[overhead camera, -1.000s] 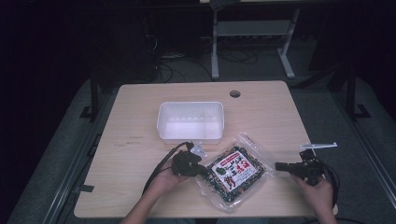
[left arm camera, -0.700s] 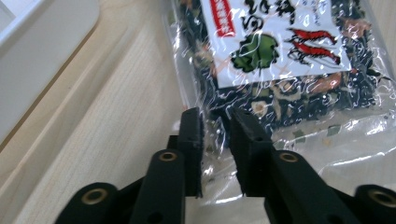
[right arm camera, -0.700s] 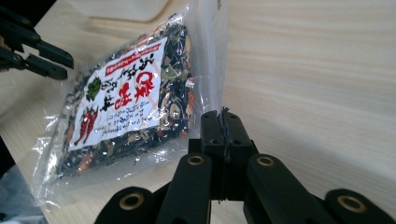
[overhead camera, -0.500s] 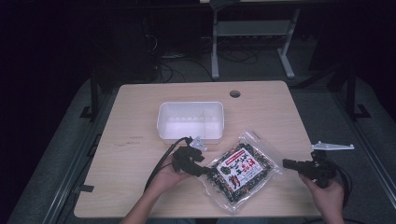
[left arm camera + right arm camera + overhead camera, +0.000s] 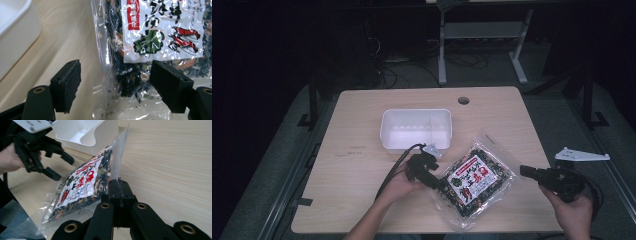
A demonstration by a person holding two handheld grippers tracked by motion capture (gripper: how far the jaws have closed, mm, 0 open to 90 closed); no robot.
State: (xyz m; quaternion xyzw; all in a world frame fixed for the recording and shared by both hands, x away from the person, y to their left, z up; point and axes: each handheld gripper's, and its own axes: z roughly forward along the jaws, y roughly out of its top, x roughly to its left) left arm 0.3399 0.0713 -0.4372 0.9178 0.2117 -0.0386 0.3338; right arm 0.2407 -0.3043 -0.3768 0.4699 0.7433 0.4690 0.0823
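While pinching the clear sealed edge of the snack bag (image 5: 82, 185) in the clenched right tool (image 5: 119, 187), holds that edge tipped up off the bench (image 5: 362, 120). Has just been opening the left tool (image 5: 117, 86): jaws wide, straddling the bag's opposite corner, pads off the film, so released there. Keeps the bag slantwise on the near part of the bench between the two hands, just in front of the white tub (image 5: 416, 111) and not in it. Judging by that: one-sided grip taken, bag sealed, with its dark dried contents and red-and-white label inside. Probably left to do: lifting it clear and setting it into the seemingly empty tub, or tearing it open; cannot tell which.
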